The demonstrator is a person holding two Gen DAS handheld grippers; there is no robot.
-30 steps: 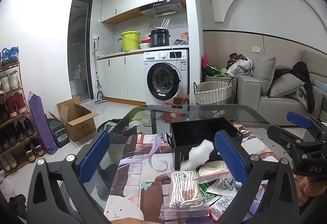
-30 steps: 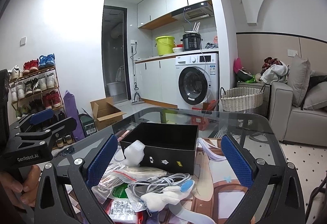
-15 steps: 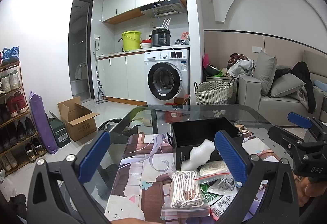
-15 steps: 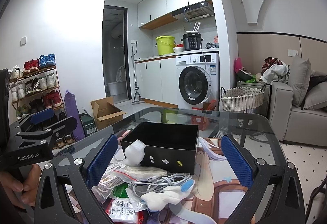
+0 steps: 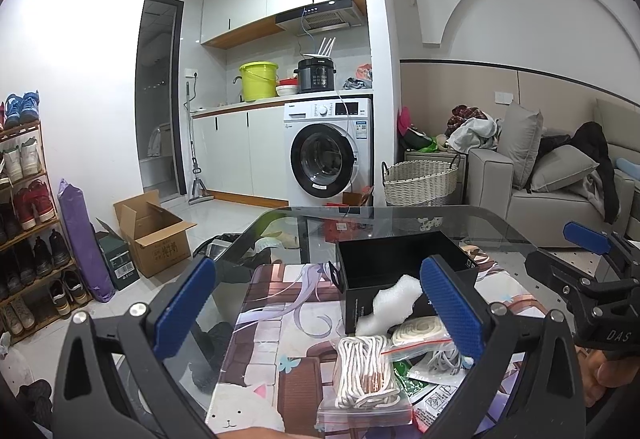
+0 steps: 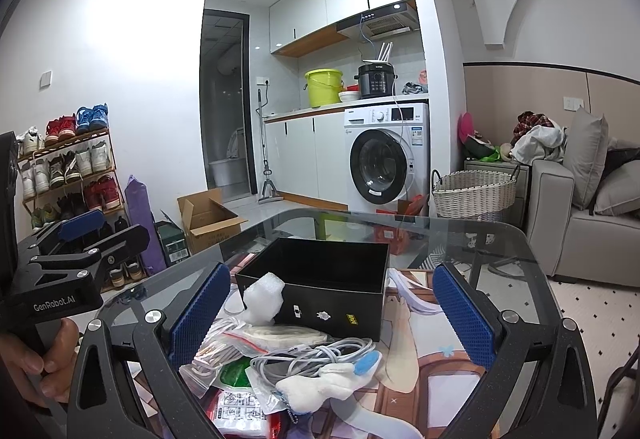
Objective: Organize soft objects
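Observation:
An open black box (image 6: 320,279) (image 5: 404,263) stands on the glass table. A white foam piece (image 6: 262,297) (image 5: 394,305) leans on its near wall. In front lies a pile: a clear bag of white rope (image 5: 366,373), a coiled cord in a bag (image 5: 418,331), a grey cable (image 6: 316,357), a white plush keychain (image 6: 316,389) and green and white packets (image 6: 236,375). My left gripper (image 5: 320,311) hovers open above the pile's left side, empty. My right gripper (image 6: 328,315) hovers open over the pile, empty.
A printed mat (image 5: 276,323) covers the table's near part. The glass table edge (image 6: 400,217) curves behind the box. Beyond stand a washing machine (image 5: 326,155), a wicker basket (image 5: 420,183), a sofa (image 5: 552,195), a cardboard box (image 5: 156,235) and a shoe rack (image 5: 24,223).
Almost nothing differs. Both grippers stay open and hold their places, with only a slight drift of the left view.

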